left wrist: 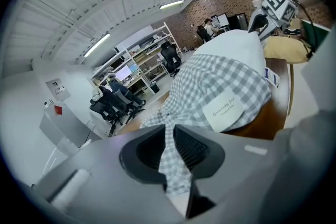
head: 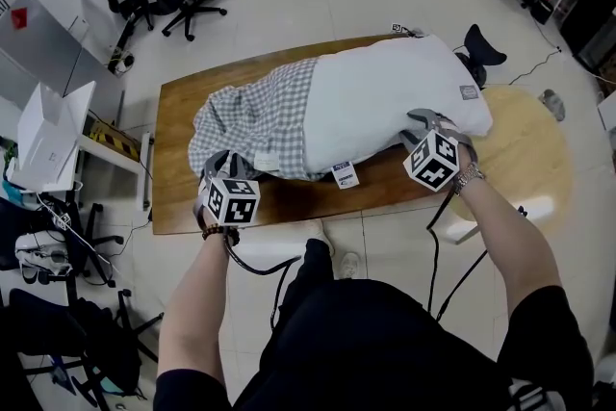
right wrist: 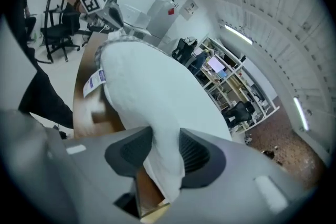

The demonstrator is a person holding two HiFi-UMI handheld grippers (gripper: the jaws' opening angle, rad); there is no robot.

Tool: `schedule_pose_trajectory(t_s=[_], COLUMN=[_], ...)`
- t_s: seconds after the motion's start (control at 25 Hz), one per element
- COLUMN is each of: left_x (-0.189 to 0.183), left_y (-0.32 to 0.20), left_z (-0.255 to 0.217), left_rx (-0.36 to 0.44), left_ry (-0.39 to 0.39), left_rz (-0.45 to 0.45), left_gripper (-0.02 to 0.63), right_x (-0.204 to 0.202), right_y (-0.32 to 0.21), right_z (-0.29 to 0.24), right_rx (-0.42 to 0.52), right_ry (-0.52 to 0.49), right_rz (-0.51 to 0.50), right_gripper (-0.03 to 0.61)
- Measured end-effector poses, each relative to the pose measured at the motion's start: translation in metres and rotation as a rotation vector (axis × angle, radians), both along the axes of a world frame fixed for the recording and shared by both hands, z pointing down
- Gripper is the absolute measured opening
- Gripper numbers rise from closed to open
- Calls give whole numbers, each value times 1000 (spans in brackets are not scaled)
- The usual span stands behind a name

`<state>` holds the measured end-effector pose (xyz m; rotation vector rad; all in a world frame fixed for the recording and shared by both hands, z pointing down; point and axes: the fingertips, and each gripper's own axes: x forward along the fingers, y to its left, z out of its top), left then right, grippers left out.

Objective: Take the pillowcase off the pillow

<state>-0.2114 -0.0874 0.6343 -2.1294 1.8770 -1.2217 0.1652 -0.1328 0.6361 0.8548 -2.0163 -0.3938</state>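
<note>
When seen from the head view, pillow (head: 395, 96): white, lying lengthwise on the wooden table (head: 173, 197), right half bare.
pillowcase (head: 255, 120): grey-and-white check, bunched over the pillow's left half, open edge about mid-pillow.
left gripper (head: 223, 161): at the pillowcase's near left corner, just beside a white label (head: 265, 162).
right gripper (head: 423, 120): at the pillow's near right corner, close to the wooden table's right end.
paper tag (head: 345, 174): hanging off the pillow's near edge, between the two grippers.
round table (head: 529, 159): pale wood, just past the right end of the wooden table.

left gripper view, jaws: nearly together, pads (left wrist: 191, 149) pinching a thin fold of the checked pillowcase that runs up between them.
pillowcase (left wrist: 220, 81): rising from the pinch and spreading over the pillow's near end, white label (left wrist: 223, 110) facing the camera.
pillow (left wrist: 233, 44): white, emerging beyond the checked cloth, right gripper (left wrist: 261, 21) at its far end.

right gripper view, jaws: partway apart, closed on a thick fold at the white pillow's corner, cloth filling the gap from pad to pad.
pillow (right wrist: 152, 86): stretching away from the jaws along the wooden table (right wrist: 84, 97), paper tag (right wrist: 94, 82) at its edge.
pillowcase (right wrist: 123, 34): only a checked edge visible at the far end, left gripper (right wrist: 113, 16) right there.
</note>
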Motion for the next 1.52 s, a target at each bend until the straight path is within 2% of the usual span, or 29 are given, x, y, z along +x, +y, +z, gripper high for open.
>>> schedule_pose_trajectory(t_s=[0.12,0.24,0.56,0.8,1.2,1.52], left_x=[-2,-3,-3,-7,4,0], left_y=[-4,-8,-18,-30,-54,-96], left_z=[-14,-29,-39,-48,-65,-74], left_rx=[51,99,113,118,128,125], left_ry=[9,17,25,35,31,16], left_rz=[-14,-14,9,23,74,144], left_gripper=[69,69,67,67,69,115], right_x=[-5,-11,-22,-35,-60,-88], right_y=[8,17,31,30,1,-49], right_z=[-2,-5,-14,-42,-77,-104], right_rx=[-38,-31,30,71,81,53], right_ry=[-52,-62,-39,-80,-86,-110], right_rz=[-28,-59,-86,-90,-97,-115], right_gripper=[181,184,184,183,184,186])
